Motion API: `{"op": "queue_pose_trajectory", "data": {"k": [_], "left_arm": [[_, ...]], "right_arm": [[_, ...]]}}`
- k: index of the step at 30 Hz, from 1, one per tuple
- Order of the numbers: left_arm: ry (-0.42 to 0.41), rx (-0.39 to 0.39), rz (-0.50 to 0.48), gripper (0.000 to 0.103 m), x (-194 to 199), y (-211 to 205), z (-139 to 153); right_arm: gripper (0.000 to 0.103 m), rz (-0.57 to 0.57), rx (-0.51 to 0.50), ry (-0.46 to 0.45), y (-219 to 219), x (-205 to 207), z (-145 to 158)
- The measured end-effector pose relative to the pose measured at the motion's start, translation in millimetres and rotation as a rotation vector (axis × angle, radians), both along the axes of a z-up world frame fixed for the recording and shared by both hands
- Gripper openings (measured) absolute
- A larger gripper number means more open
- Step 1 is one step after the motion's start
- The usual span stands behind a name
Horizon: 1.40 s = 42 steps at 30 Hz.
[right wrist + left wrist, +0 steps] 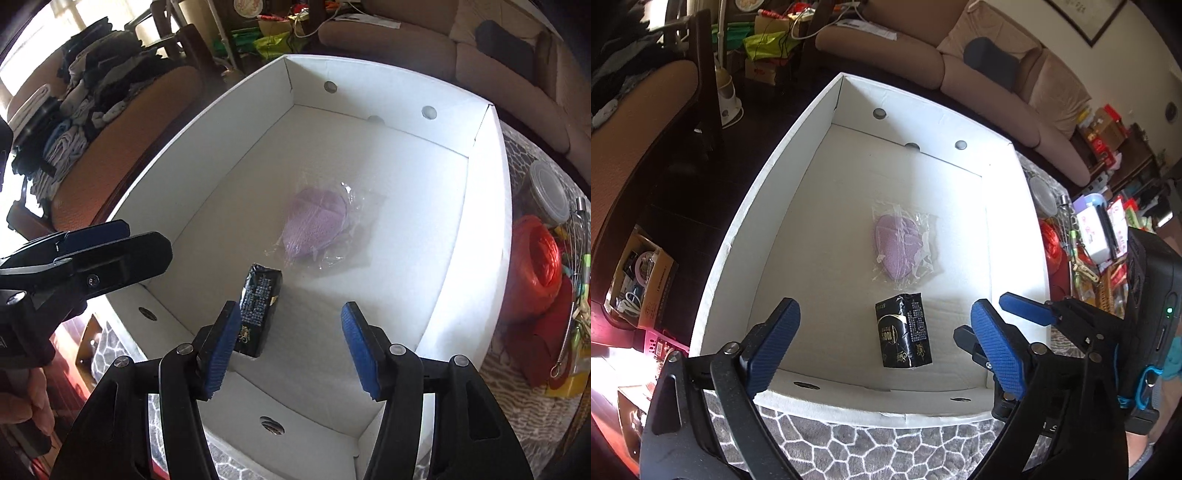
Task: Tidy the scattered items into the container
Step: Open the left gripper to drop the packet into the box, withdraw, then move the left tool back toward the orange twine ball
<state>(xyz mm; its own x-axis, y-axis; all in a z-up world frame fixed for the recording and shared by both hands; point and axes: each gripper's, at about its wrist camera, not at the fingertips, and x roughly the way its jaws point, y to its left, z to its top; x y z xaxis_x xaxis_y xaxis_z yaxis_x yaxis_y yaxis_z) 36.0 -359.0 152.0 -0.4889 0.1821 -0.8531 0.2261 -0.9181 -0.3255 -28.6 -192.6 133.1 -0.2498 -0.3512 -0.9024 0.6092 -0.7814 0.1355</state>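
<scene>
A white cardboard box (738, 236) (484, 240) stands open on a grey patterned cloth. On its floor lies a purple sponge in a clear plastic bag (899, 243) (314, 225). A black packet with gold print (905, 336) (260, 302) lies nearer the front wall. My left gripper (884, 314) hangs open over the box's near edge, its jaws wide to either side of the packet and clear of it. My right gripper (291, 314) is open too; the packet sits just behind its left pad (221, 350), and nothing is pressed between the pads.
Right of the box, the cloth carries a red plastic bag (535, 258), a lidded jar (546, 192) and several small items (1100, 240). A beige sofa (997, 81) runs behind. A chair piled with clothes (92, 96) stands left, with a carton (642, 284) on the floor.
</scene>
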Motion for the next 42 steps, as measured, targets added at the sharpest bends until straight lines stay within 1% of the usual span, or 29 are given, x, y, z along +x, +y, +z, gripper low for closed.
{"op": "queue_pose_trajectory", "data": {"k": [1,3,10,12,14,15,16,17,18,20,24,28,37,40,42], "left_arm": [[0.001,-0.011,0.001,0.099,1,1,2],[0.001,-0.016,-0.001,0.1,3,3,6],[0.01,-0.011,-0.011,0.1,8,13,17],[0.019,-0.005,-0.019,0.101,10,21,20],[0.024,-0.02,-0.027,0.103,12,32,24],[0.032,-0.029,-0.036,0.103,13,39,26],[0.039,-0.041,-0.05,0.103,14,46,27],[0.037,-0.063,-0.059,0.103,15,54,29],[0.03,-0.097,-0.064,0.103,16,61,30],[0.032,-0.138,-0.084,0.103,18,75,31],[0.03,-0.163,-0.106,0.103,25,96,33],[0.024,-0.205,-0.12,0.103,31,112,36],[0.008,-0.224,-0.132,0.103,37,143,41],[0.015,-0.234,-0.145,0.103,35,157,43],[0.018,-0.221,-0.164,0.103,32,169,42]], "right_arm": [[0.069,0.006,0.003,0.017,2,1,3],[0.073,0.016,0.013,0.049,7,8,9],[0.073,0.024,0.029,0.133,19,30,25],[0.073,0.027,0.024,0.153,29,37,31],[0.074,0.021,0.038,0.17,32,40,37],[0.078,0.021,0.044,0.181,35,42,39],[0.088,0.018,0.051,0.194,38,45,40],[0.093,0.013,0.057,0.204,43,47,42],[0.103,0.005,0.059,0.215,48,50,45],[0.103,-0.015,0.063,0.23,59,53,48],[0.103,-0.062,0.044,0.237,86,58,56],[0.103,-0.103,0.015,0.238,110,62,62],[0.103,-0.149,-0.03,0.242,153,74,73],[0.103,-0.164,-0.042,0.253,169,75,76],[0.103,-0.17,-0.034,0.264,182,76,75]]}}
